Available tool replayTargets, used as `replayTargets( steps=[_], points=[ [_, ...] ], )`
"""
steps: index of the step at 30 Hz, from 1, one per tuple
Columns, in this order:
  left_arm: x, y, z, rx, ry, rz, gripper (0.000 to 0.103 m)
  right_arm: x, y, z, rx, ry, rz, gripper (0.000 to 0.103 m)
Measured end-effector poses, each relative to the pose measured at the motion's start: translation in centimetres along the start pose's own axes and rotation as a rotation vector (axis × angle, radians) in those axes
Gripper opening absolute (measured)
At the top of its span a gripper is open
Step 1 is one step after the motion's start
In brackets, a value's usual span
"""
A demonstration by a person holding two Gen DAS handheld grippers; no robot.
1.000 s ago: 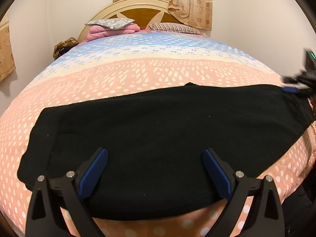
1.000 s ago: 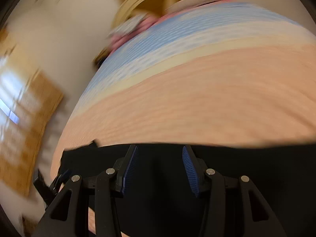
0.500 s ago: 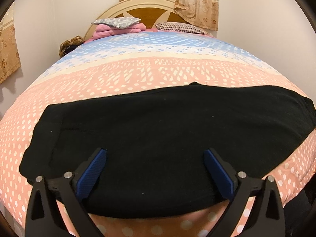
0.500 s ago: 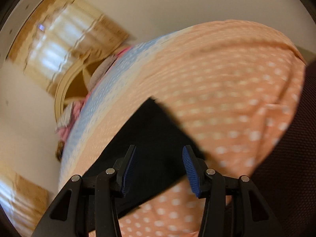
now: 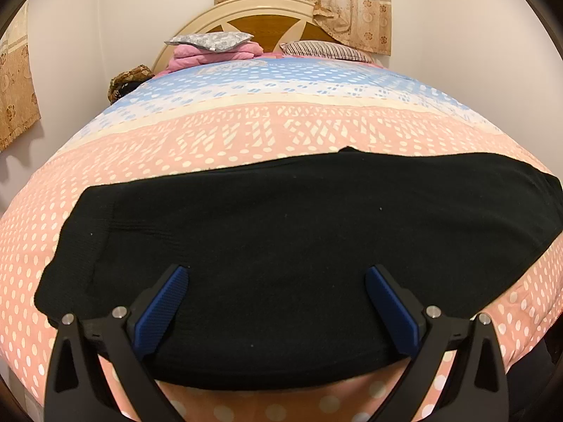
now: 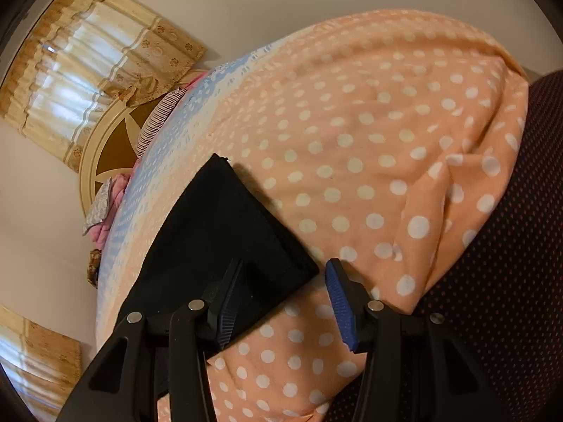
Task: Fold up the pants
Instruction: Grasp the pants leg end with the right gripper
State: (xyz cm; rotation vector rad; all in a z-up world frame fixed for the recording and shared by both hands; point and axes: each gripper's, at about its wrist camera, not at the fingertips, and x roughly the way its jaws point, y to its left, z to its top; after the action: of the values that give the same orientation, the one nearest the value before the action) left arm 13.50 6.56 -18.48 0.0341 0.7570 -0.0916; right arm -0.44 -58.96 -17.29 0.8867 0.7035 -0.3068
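Note:
Black pants (image 5: 281,246) lie flat across the near part of the bed, folded lengthwise into one long band running left to right. My left gripper (image 5: 278,292) is open wide and empty, hovering over the band's near edge around its middle. In the right wrist view the camera is tilted; the pants' right end (image 6: 225,232) shows with a squared corner. My right gripper (image 6: 281,299) is open and empty, with that corner lying between its fingertips (image 6: 337,302).
The bed has a pink dotted and blue sheet (image 5: 246,133). Pillows and folded pink bedding (image 5: 214,49) lie by the wooden headboard (image 5: 274,24). A dark dotted fabric (image 6: 510,246) fills the right of the right wrist view. Curtains (image 6: 88,59) hang on the wall.
My right gripper has swung from over the pants' middle to their right end and tilted, opening wider. My left gripper has barely moved and stays open.

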Motion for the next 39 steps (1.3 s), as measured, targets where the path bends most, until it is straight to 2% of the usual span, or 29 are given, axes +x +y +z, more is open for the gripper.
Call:
replayTargets(
  steps=[6, 13, 14, 15, 16, 19, 23, 28, 33, 39],
  points=[
    [0.0, 0.0, 0.0, -0.001, 0.0, 0.0, 0.103, 0.0, 0.1, -0.5, -0.015, -0.03, 0.055, 0.049],
    [0.0, 0.0, 0.0, -0.001, 0.0, 0.0, 0.103, 0.2, 1.3, -0.7, -0.065, -0.066, 0.051, 0.049],
    [0.0, 0.0, 0.0, -0.001, 0.001, 0.0, 0.103, 0.3, 1.3, -0.6, -0.061, -0.065, 0.063, 0.046],
    [0.0, 0.0, 0.0, -0.001, 0.001, -0.001, 0.103, 0.1, 1.4, -0.7, -0.057, -0.064, 0.091, 0.033],
    [0.0, 0.0, 0.0, -0.002, 0.001, -0.002, 0.103, 0.0, 1.4, -0.7, -0.059, -0.068, 0.111, 0.025],
    [0.0, 0.0, 0.0, -0.002, 0.001, -0.001, 0.103, -0.5, 1.4, -0.7, -0.052, -0.087, 0.153, 0.021],
    [0.0, 0.0, 0.0, -0.002, 0.001, -0.001, 0.103, -1.6, 2.5, -0.9, -0.099, -0.128, 0.176, 0.02],
    [0.0, 0.0, 0.0, -0.002, 0.001, -0.001, 0.103, -3.2, 6.1, -1.9, -0.242, -0.186, 0.184, 0.016],
    [0.0, 0.0, -0.1, -0.003, 0.002, -0.003, 0.103, -3.2, 9.4, -3.4, -0.364, -0.183, 0.159, 0.011],
    [0.0, 0.0, -0.2, -0.006, 0.004, -0.006, 0.103, -3.4, 10.7, -4.1, -0.402, -0.18, 0.172, 0.01]
  ],
)
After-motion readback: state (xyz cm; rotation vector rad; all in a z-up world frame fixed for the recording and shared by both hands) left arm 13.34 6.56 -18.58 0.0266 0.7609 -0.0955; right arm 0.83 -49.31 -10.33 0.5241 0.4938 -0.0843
